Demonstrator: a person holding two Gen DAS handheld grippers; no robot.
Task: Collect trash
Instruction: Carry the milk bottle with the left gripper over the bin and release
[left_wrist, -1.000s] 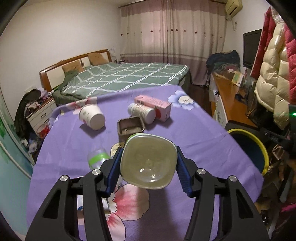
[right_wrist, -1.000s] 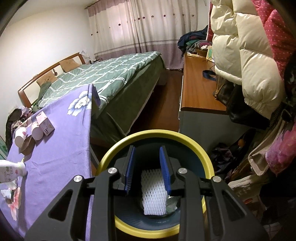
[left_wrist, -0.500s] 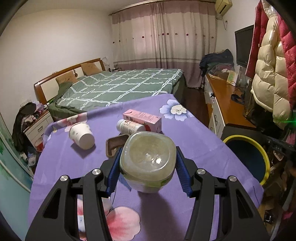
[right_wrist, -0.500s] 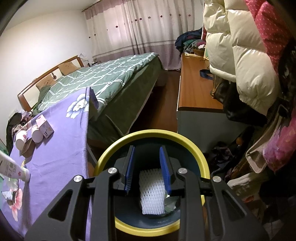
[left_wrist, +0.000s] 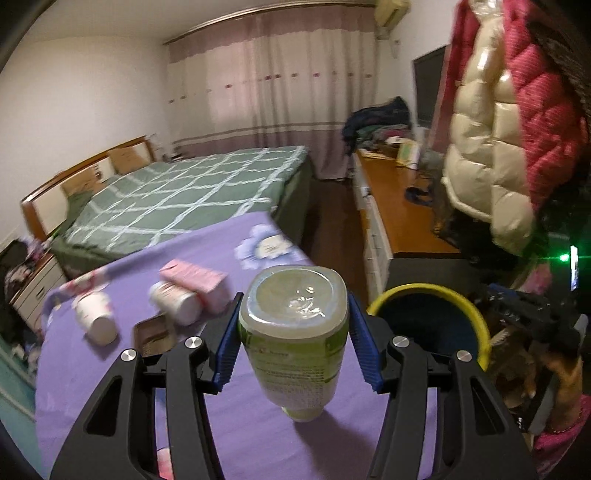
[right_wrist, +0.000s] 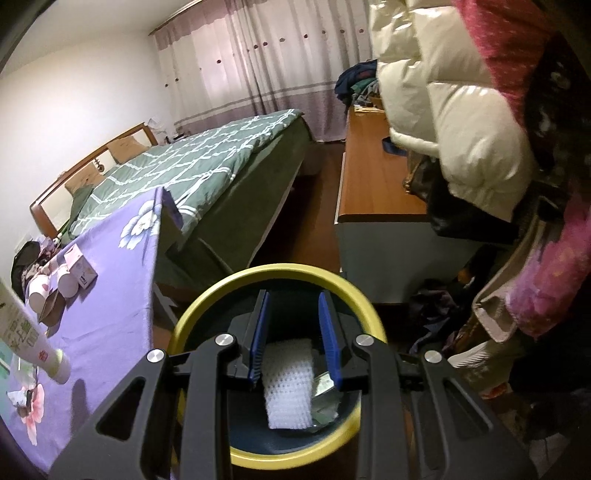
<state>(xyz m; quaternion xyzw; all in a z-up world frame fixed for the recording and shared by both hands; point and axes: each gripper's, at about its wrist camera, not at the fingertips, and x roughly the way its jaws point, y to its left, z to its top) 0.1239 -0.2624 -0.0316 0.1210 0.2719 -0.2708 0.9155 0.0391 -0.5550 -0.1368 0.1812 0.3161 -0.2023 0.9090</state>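
Observation:
My left gripper (left_wrist: 293, 345) is shut on a clear plastic bottle with a green label (left_wrist: 295, 343), held cap down above the purple flowered tablecloth (left_wrist: 122, 391). The bottle also shows at the left edge of the right wrist view (right_wrist: 26, 339). The yellow-rimmed dark bin (left_wrist: 428, 317) stands just right of the table. My right gripper (right_wrist: 293, 338) is open and empty over the bin (right_wrist: 273, 459), where a white foam net (right_wrist: 290, 384) and a foil scrap (right_wrist: 325, 400) lie.
On the table lie a white paper cup (left_wrist: 96, 320), a small brown box (left_wrist: 152, 334), a white jar (left_wrist: 176, 302) and a pink carton (left_wrist: 195, 277). A green bed (left_wrist: 184, 199), a wooden cabinet (left_wrist: 399, 218) and hanging coats (left_wrist: 491, 155) surround the area.
My left gripper has lifted the bottle off the table and swung right toward the bin. My right gripper has stayed open over the bin.

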